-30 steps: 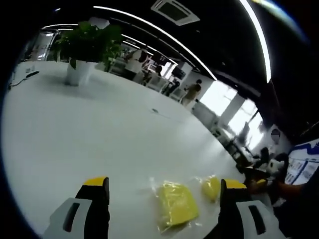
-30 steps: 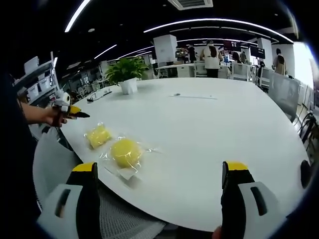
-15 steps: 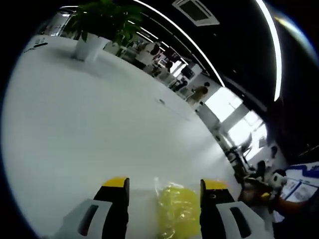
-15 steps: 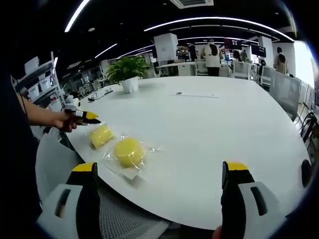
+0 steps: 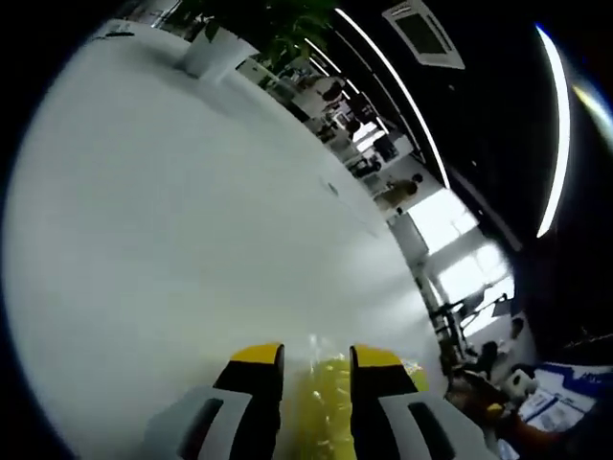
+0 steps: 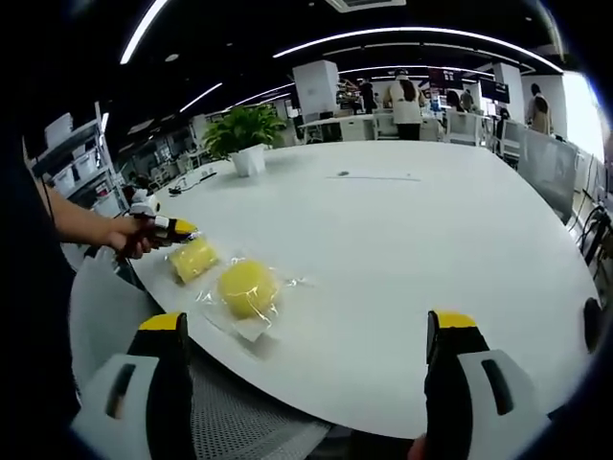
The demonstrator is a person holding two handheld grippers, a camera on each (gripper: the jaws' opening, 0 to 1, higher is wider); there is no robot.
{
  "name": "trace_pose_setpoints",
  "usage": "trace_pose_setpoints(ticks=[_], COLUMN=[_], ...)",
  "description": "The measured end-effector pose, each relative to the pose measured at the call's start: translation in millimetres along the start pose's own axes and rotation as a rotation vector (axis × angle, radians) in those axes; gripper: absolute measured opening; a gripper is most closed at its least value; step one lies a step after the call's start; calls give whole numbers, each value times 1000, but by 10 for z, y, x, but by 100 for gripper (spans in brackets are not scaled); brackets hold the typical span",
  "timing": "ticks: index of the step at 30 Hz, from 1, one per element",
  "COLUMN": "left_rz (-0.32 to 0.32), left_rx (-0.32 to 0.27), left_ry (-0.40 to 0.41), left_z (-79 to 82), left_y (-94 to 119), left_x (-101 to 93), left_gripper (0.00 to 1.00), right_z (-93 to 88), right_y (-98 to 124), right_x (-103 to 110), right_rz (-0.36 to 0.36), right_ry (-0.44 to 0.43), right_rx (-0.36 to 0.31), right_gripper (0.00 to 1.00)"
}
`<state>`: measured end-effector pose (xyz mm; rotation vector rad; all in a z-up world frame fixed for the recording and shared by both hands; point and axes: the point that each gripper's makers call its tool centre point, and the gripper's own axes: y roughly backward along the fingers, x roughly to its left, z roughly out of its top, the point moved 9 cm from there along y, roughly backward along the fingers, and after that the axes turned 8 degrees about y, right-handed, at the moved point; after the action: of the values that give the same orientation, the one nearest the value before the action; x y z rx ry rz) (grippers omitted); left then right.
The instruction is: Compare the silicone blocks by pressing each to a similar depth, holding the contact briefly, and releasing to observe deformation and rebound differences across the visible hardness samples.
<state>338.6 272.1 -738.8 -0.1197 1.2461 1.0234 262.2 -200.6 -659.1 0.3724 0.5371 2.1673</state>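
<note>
Slippage is the main risk here: the left gripper (image 5: 316, 369) has its jaws nearly together on the square yellow block (image 5: 324, 422), which lies in a clear plastic bag near the edge of the white tabletop (image 5: 172, 211), and the slick film could let the block squirm sideways out of the pinch instead of compressing evenly. From the right gripper view the same block (image 6: 192, 259) sits just beside a round yellow block (image 6: 246, 287), also bagged, so a skewed squeeze could shove one bag into the other or nudge both toward the near edge. Uneven depth between samples would spoil the comparison. The right gripper (image 6: 306, 335) hangs off the near edge with its jaws wide apart, holding nothing, well apart from either block
</note>
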Motion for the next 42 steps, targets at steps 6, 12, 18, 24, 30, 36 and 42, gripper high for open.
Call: trace_pose_setpoints(ticks=[6,12,18,24,30,36,42], left_rz=[4,37,51,24,-50,-129,-182], left_rx=[17,32,47,45,42,21,-7], left_ry=[28,-36,0,77,118,84,69], left_z=[-41,-33,-24,-33,15,105,186], left_y=[-63,-49,-51,-41,0,69,128], left_x=[41,12,9,-44,-216,-450,-615], left_gripper=[13,0,0,0,0,0,0], right_z=[12,-9,-15,31,56,102,181], right_y=[-19,-16,-14,7,2,-32,-25], right_x=[-15,-28,-38,-106,-108,-66,-73], right_rz=[9,14,24,18,22,34,34], right_ry=[-4,-15,-9,5,6,11,20], right_rx=[-5,-7,-2,-7,-14,-22,-38], right_gripper=[97,97,97,97,97,97,97])
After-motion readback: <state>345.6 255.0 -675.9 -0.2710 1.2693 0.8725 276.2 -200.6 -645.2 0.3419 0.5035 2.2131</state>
